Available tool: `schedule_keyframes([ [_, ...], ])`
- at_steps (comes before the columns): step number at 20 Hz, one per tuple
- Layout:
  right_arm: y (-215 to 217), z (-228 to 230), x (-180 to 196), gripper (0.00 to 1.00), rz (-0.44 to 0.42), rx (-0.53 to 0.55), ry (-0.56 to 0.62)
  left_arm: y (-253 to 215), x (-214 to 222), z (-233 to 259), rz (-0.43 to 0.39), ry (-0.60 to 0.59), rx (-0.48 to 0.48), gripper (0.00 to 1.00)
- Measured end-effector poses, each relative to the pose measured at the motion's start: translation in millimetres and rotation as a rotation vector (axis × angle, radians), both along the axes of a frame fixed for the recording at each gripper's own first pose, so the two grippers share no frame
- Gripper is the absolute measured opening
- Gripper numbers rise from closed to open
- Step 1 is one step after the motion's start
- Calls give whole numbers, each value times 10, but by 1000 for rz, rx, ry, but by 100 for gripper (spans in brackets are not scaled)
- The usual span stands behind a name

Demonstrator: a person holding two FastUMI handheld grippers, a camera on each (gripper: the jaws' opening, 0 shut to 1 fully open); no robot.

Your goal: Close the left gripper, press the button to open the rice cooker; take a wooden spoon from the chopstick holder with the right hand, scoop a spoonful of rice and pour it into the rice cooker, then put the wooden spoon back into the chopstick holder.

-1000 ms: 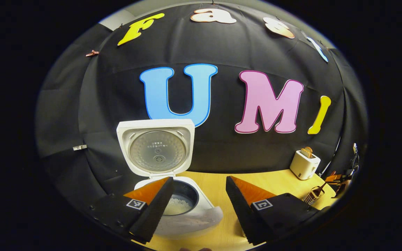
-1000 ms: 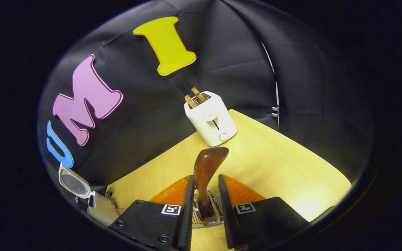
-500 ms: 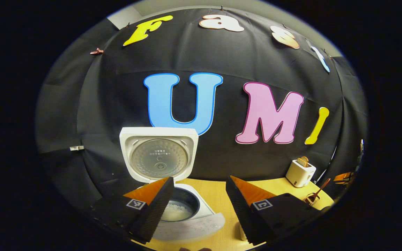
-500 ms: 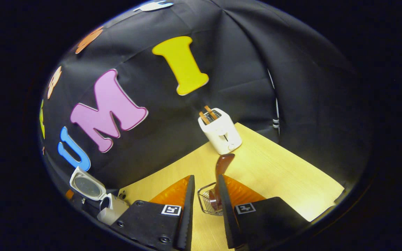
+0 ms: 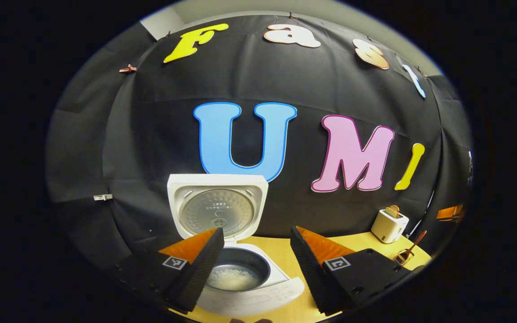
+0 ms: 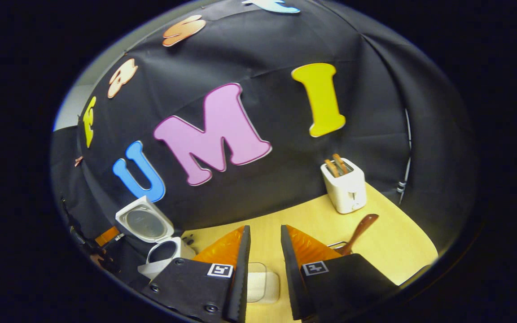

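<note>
White toaster [image 6: 344,188] with two bread slices [image 6: 337,165] upright in its slots. It stands on the wooden desk [image 6: 388,242], near the black cloth wall [image 6: 258,54].

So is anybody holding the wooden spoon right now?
No. The wooden spoon stands in the chopstick holder, and both the right gripper and the left gripper are open with nothing between their fingers.

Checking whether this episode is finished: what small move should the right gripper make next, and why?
Probably just draw the right gripper back to rest. The wooden spoon already stands tilted in the chopstick holder, the gripper's jaws are apart with nothing held, and the rice cooker sits open with rice inside, so no task step seems left.
</note>
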State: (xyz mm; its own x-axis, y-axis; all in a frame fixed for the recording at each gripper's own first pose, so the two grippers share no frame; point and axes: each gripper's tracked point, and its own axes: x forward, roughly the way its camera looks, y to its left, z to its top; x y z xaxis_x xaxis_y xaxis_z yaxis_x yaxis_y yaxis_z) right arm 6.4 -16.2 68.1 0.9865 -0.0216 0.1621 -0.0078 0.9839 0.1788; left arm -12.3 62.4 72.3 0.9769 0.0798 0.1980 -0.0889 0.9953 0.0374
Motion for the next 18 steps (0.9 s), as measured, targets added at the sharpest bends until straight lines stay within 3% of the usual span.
schedule_keyframes([
  [1, 124, 34, 5, 41, 19, -13, -7, 31, -9, 29, 0, -4, 1, 95],
  [2, 264, 44, 0, 56, 37, -27, -10, 64, -7, 81, -3, -13, 0, 95],
  [3, 376, 47, 7, 58, 53, -42, -13, 85, 12, 158, -10, -27, -2, 95],
  [4, 504, 43, 9, 47, 72, -59, -14, 111, 56, 230, -17, -34, -7, 95],
  [7, 849, 7, -11, 58, 113, -106, -9, 226, 255, 532, -33, -65, -21, 95],
  [8, 964, -7, -26, 63, 130, -121, -6, 287, 345, 632, -26, -75, -14, 95],
  [9, 1079, -7, -39, 84, 145, -135, -6, 355, 434, 751, -14, -87, 0, 95],
  [10, 1179, -14, -67, 78, 158, -152, -4, 428, 534, 888, -2, -108, 14, 95],
  [12, 1326, -42, -108, 79, 172, -183, 0, 531, 702, 1131, 16, -142, 35, 95],
  [15, 1436, -100, -179, 92, 175, -221, 6, 734, 1012, 1351, 57, -154, 40, 94],
  [18, 1491, -147, -201, 93, 169, -238, 14, 900, 1313, 1442, 87, -134, 16, 94],
])
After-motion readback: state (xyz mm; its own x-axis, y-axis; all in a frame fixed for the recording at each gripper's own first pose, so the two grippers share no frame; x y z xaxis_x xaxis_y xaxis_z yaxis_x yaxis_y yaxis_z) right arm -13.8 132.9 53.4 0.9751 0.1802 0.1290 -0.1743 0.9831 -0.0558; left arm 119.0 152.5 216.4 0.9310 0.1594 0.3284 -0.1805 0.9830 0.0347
